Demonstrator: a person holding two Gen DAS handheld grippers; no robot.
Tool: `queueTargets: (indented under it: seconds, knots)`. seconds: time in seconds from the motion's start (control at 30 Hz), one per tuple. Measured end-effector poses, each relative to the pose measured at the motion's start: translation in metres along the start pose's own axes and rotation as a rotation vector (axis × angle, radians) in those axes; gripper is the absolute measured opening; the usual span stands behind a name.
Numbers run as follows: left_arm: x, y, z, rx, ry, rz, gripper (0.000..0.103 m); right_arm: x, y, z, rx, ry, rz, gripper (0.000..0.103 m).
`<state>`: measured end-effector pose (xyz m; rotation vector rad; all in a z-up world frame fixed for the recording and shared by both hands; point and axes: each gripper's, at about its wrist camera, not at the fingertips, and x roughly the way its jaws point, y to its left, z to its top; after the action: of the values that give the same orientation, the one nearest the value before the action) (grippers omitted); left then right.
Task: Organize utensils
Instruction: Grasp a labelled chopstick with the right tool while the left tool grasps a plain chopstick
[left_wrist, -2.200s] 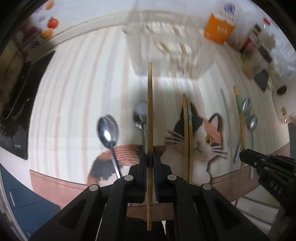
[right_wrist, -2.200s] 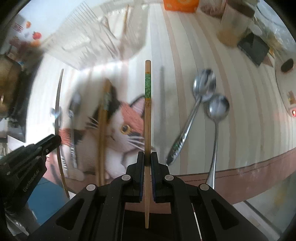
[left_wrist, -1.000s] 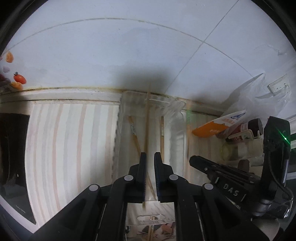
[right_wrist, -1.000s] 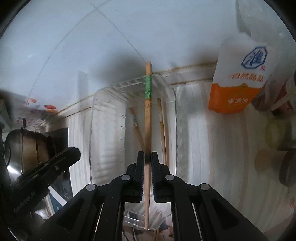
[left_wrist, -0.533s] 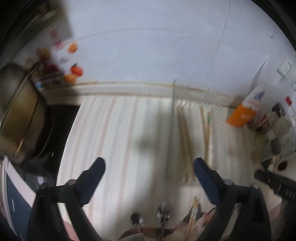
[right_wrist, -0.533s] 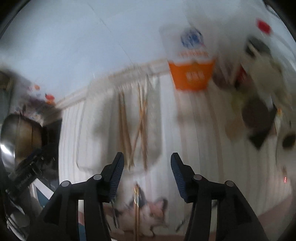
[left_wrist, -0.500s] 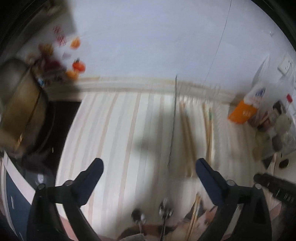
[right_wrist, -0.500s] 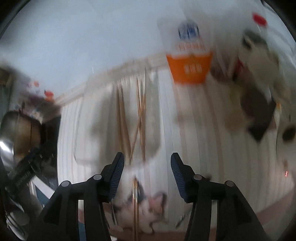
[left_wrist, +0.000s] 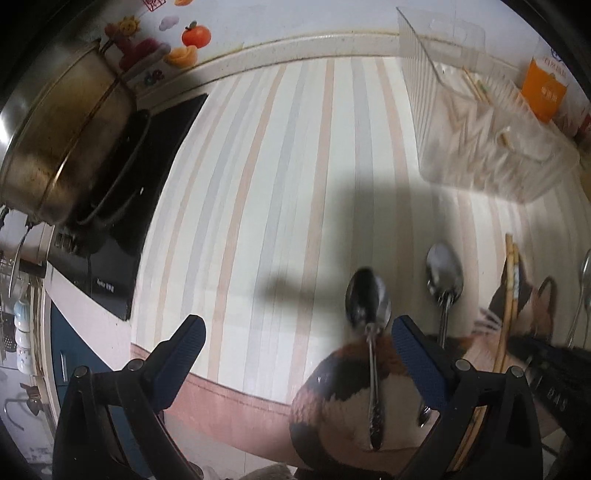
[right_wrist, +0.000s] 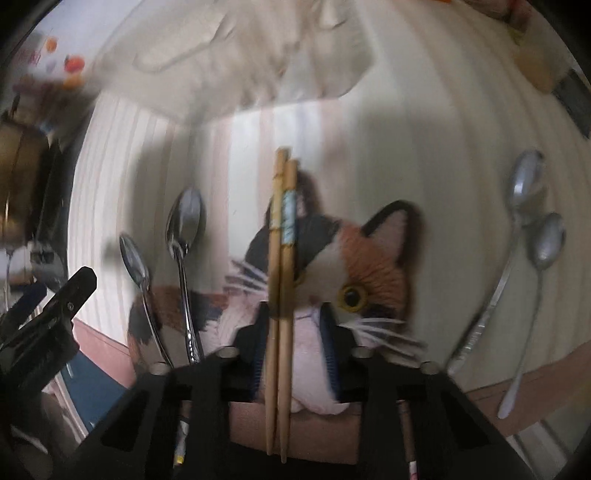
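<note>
My left gripper (left_wrist: 297, 341) hangs with its jaws spread wide and nothing held, over a spoon (left_wrist: 369, 325) that lies on the cat-print mat (left_wrist: 332, 398) at the near edge of the worktop (left_wrist: 280, 177). My right gripper's (right_wrist: 295, 343) jaws are closing around a pair of chopsticks (right_wrist: 281, 280) lying side by side on the cat's face; blur hides whether the pads touch them. Two spoons (right_wrist: 532, 236) lie to their right. The clear tray (left_wrist: 480, 122) sits at the far right corner with chopsticks inside.
</note>
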<state>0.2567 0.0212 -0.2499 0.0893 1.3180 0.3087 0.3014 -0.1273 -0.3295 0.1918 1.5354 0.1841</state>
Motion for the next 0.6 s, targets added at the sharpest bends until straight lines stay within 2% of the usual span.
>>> queueTargets:
  seconds: [0.07,0.13,0.23,0.33,0.43,0.6]
  knots:
    - [0.001,-0.001,-0.003,0.004,-0.001,0.000,0.103,0.002,0.000,0.001,-0.005,-0.001,-0.006,0.006]
    - [-0.001,-0.002,-0.004,0.005,-0.003,-0.013,0.103,0.000,0.000,0.000,-0.010,-0.004,-0.031,0.006]
    - [-0.005,-0.004,-0.006,0.009,-0.014,-0.026,0.103,-0.002,-0.013,-0.004,0.030,0.010,-0.007,0.006]
    - [-0.008,-0.012,-0.006,0.016,-0.008,-0.047,0.103,-0.008,-0.031,-0.005,0.049,0.001,-0.061,0.006]
    - [-0.012,-0.032,-0.009,0.048,0.002,-0.098,0.102,-0.014,-0.057,-0.003,0.095,-0.001,-0.076,0.006]
    - [-0.013,-0.089,-0.016,0.175,0.034,-0.195,0.101,-0.023,-0.095,0.000,0.152,0.003,-0.103,0.006]
